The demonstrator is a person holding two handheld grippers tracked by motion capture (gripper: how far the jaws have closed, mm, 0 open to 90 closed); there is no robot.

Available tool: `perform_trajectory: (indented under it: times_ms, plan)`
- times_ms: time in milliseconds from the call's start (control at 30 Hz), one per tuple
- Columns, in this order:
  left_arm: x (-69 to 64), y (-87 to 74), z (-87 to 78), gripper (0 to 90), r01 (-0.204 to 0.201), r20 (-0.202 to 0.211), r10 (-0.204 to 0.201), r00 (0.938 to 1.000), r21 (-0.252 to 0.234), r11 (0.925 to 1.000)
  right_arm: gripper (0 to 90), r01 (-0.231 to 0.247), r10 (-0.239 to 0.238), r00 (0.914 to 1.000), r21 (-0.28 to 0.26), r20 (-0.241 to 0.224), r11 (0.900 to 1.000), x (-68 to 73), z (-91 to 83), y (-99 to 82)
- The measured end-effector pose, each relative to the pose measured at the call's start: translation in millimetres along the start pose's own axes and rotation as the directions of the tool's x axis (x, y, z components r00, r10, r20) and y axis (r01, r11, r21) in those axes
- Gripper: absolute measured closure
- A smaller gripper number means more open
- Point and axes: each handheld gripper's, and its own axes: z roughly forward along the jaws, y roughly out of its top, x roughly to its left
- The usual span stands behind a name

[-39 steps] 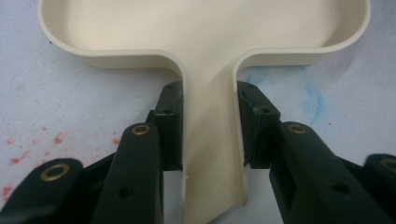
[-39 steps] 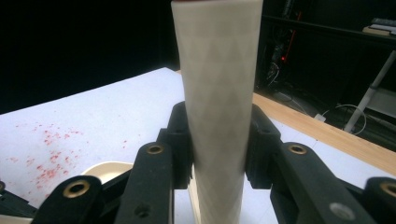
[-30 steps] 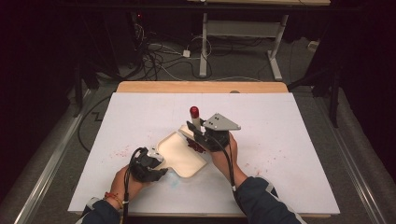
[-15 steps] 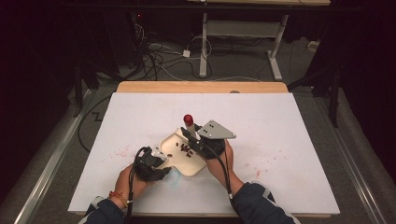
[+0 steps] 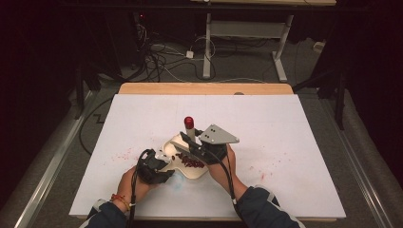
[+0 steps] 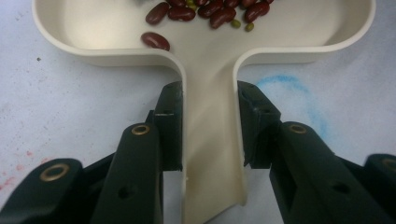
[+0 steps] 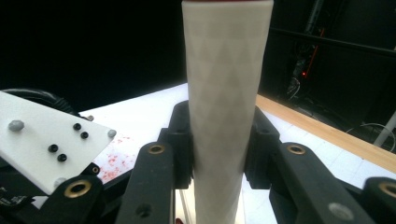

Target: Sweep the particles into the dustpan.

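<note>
A cream scoop-shaped tray (image 5: 177, 167) lies on the white table, with dark red beans (image 5: 191, 162) and a few small green ones in its pan (image 6: 93, 28). My left gripper (image 6: 208, 91) is shut on the tray's flat handle (image 6: 210, 140), and in the high view it (image 5: 161, 164) sits at the tray's near-left corner. My right gripper (image 7: 222, 112) is shut on a white textured cylinder (image 7: 226, 70). From above, that cylinder has a red cap (image 5: 189, 121) and stands upright over the tray's far edge, held by the right gripper (image 5: 192, 142).
The white sheet (image 5: 285, 142) covers the table, with a wooden strip (image 5: 204, 89) along its far edge. Red speckles (image 5: 124, 154) and a blue smear (image 6: 289, 88) stain the sheet. Cables and table legs lie on the dark floor beyond.
The red-capped cylinder has shifted slightly left and lower. The tray looked bare a second ago; dark beans now lie in its pan. The left hand has stayed put.
</note>
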Motion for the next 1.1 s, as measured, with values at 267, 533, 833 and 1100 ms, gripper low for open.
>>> perform_trajectory:
  times_ms: [267,533,833,1100]
  plan:
    - [0.2,-1.6,-2.1,63.1,-0.003,0.003,0.003,1.0,-0.006,1.0,70.0,-0.014,0.014,0.9999,-0.035,-0.004,0.9993,-2.2,-6.9,6.0]
    - [0.2,-6.5,-7.4,63.1,-0.014,0.008,0.014,0.9999,-0.006,0.9999,70.0,-0.021,0.021,0.9998,-0.073,0.004,0.9971,-17.6,-24.7,21.7]
    - [-3.2,-15.9,-13.2,63.1,-0.038,0.025,0.037,0.999,0.018,0.9991,70.0,0.001,0.005,0.9934,-0.045,0.115,0.999,-51.9,-52.6,18.9]
    - [-7.2,-14.4,-12.8,63.0,-0.046,0.025,0.046,0.9986,0.021,0.9987,70.0,0.001,-0.009,0.9776,0.037,0.211,0.9993,-67.8,-44.0,-7.6]
